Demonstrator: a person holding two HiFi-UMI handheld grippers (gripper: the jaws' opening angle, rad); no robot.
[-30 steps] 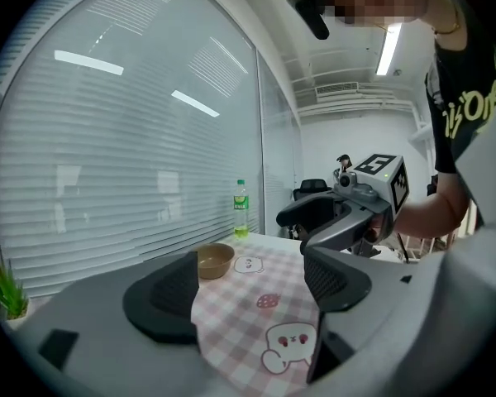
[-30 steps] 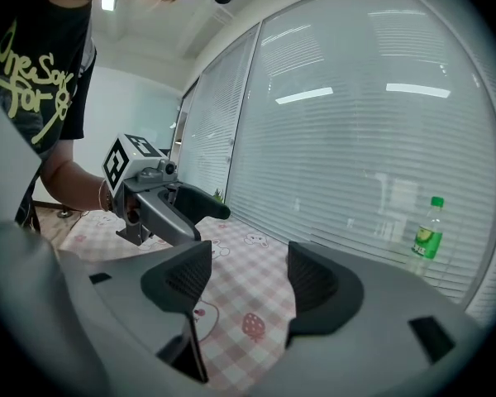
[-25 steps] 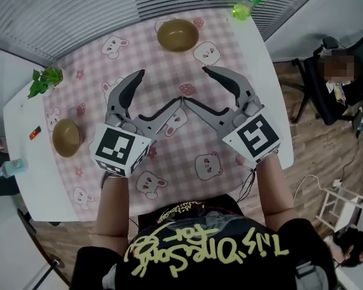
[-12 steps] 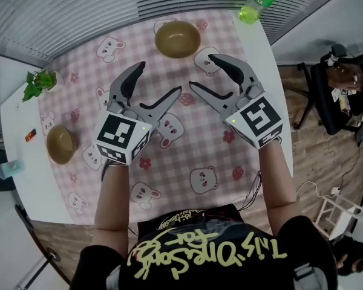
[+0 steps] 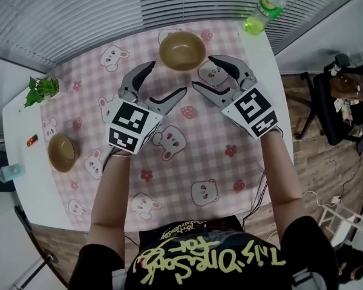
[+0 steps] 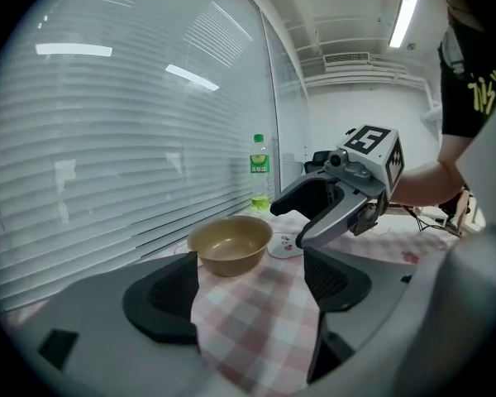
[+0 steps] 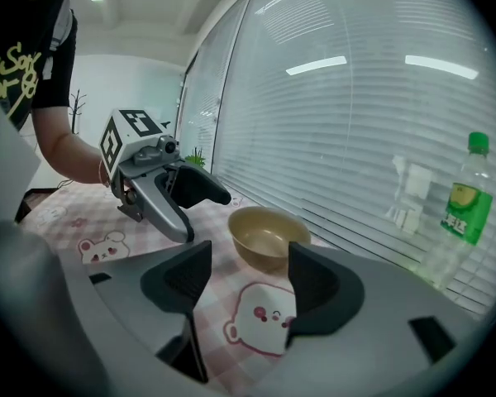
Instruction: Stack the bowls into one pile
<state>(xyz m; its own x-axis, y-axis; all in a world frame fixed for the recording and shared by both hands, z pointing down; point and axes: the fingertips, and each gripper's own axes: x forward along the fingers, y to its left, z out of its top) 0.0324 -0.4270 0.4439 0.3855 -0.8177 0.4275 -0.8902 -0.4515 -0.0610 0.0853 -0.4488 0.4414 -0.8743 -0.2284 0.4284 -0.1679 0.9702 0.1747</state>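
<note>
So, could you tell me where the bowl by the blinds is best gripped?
Probably at its near rim, with one jaw inside the wall and one outside. The bowl sits upright and empty, and its rounded wall offers no flat sides. The right gripper, open just short of it, could come in from the near side, slightly above.

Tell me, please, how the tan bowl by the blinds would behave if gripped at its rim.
The tan bowl looks rigid and thin-walled, so it probably lifts lightly without flexing. Its smooth, slightly shiny wall may slip in a rim pinch. The narrower base suggests it could tip if pushed high.
</note>
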